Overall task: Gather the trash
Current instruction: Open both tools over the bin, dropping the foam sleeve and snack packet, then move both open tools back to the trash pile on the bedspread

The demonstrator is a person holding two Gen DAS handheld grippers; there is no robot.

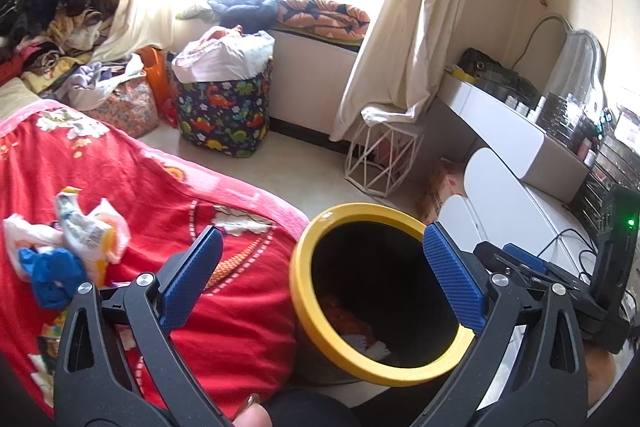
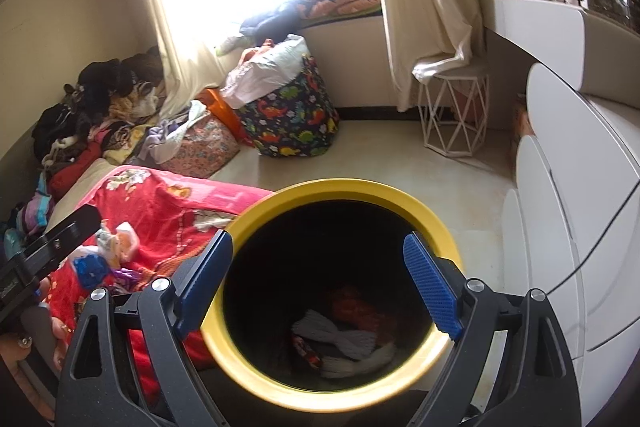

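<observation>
Between drops. My right gripper [image 2: 318, 291] gapes wide, empty, above the yellow-rimmed black bin [image 2: 440, 227]; left gripper [image 1: 320, 279] likewise. Next: fetch the crumpled wrappers [image 1: 76, 239] on the red blanket [image 1: 168, 195].

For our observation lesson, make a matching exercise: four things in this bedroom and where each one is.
Things:
1. trash bin
2. crumpled wrappers
3. dinosaur-print basket
4. patterned quilt

Places:
A. on the window ledge
B. on the red blanket
C. floor below the window, stuffed with clothes
D. beside the bed, under the right gripper

Pairs: 1-D, 2-B, 3-C, 4-A
</observation>
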